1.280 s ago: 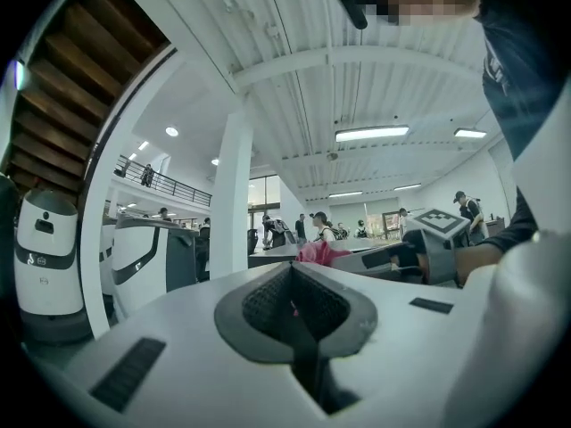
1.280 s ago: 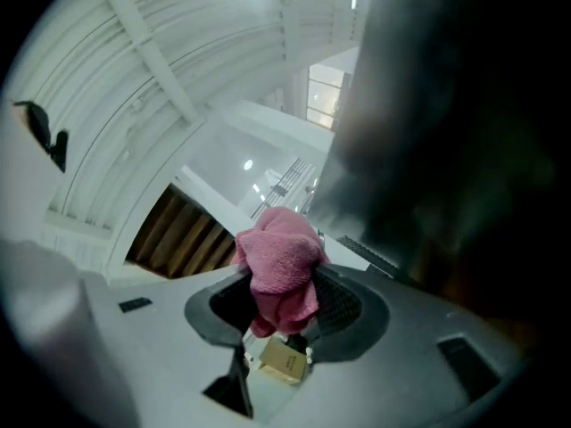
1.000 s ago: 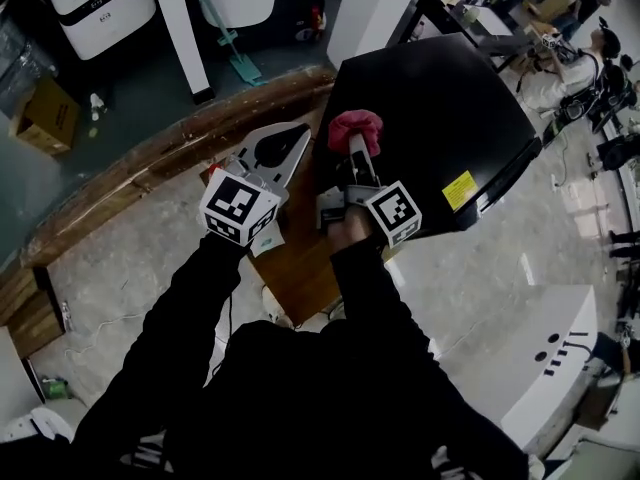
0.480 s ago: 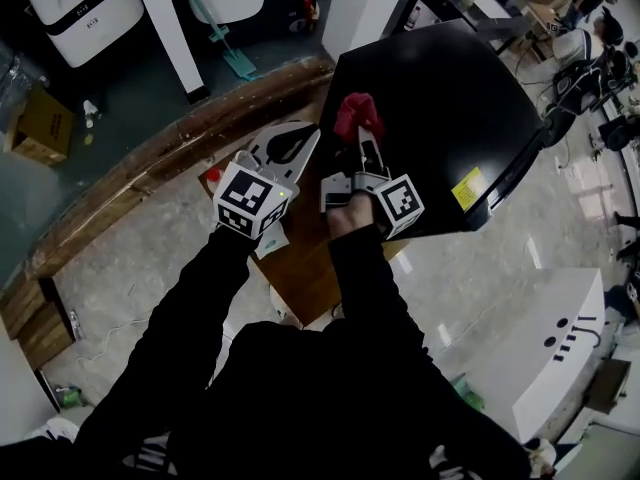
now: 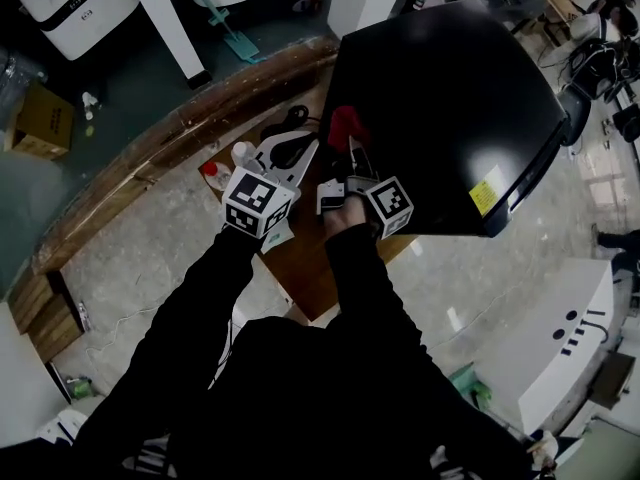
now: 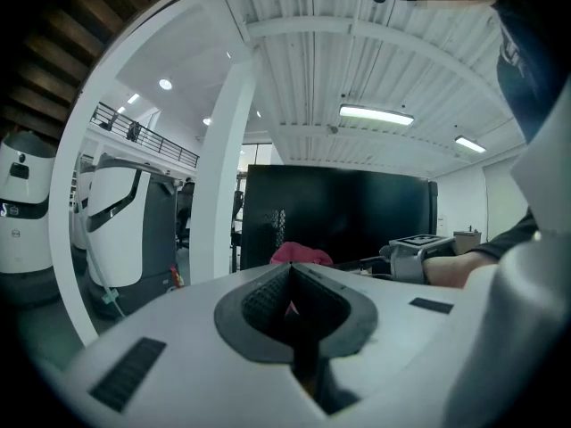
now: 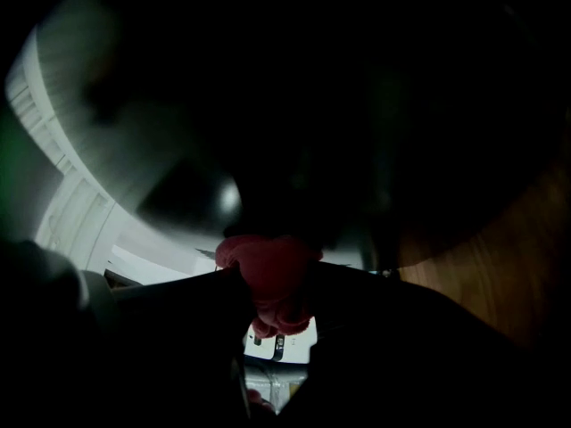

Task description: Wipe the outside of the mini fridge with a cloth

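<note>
The black fridge (image 5: 450, 88) is the biggest thing here and stands on a wooden bench (image 5: 300, 268); I judge the step in hand to be the wiping itself, on the fridge's side face nearest the person, low by the corner; the broad top of the fridge looks untouched by any tool at this moment.

The right hand-held gripper (image 5: 350, 146) reaches up to that near face of the fridge; its jaws are pinching a red cloth (image 5: 343, 123), and the right gripper view shows the cloth (image 7: 268, 279) bunched between the two dark jaws with the glossy fridge (image 7: 357, 105) filling the view just beyond it; the cloth seems to touch the fridge, though the dim picture leaves that unsure.

The left hand-held gripper (image 5: 300, 150) hangs just beside the right one, a little farther from the fridge's face; its jaws are pressed together on nothing; in the left gripper view the cloth (image 6: 299, 254) lies past the jaw tips, in front of the fridge (image 6: 357, 212).

The cloth, smallest of all, sticks out beyond the right jaws' tips toward the fridge, so the fabric and not the jaws would meet the face.

The next move, as I judge it, calls for steady pressure into the fridge and a sweep along the face; the pinch must hold, or the cloth may slip out against the smooth side.
</note>
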Motion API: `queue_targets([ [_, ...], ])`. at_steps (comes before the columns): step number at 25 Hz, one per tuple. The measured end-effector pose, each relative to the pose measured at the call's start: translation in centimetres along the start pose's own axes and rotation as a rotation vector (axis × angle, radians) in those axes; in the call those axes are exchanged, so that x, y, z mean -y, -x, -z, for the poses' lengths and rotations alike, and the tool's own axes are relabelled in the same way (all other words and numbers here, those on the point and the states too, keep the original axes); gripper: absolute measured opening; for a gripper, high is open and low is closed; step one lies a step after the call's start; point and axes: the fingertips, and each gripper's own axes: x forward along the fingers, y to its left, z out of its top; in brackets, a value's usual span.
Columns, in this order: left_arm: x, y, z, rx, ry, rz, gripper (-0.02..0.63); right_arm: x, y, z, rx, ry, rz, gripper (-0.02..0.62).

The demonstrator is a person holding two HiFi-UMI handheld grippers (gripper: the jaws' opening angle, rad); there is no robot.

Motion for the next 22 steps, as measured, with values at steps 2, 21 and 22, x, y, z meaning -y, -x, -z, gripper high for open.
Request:
queue_targets([
  [2, -0.1, -0.6, 1.9, -0.027, 0.005, 0.001, 0.006, 2.2, -0.1, 0.1, -0.001, 0.019, 0.037, 0.15],
  [21, -1.0, -4.9, 15.2, -0.268, 0.065, -0.009, 0.006, 18.9, -1.9, 1.8, -0.05, -0.004, 0.297, 0.149],
  [22, -0.9, -5.0, 15.6, -0.274, 0.067, -0.009, 0.006, 19.7, -1.9, 1.9, -0.052, -0.006, 0.309, 0.149],
])
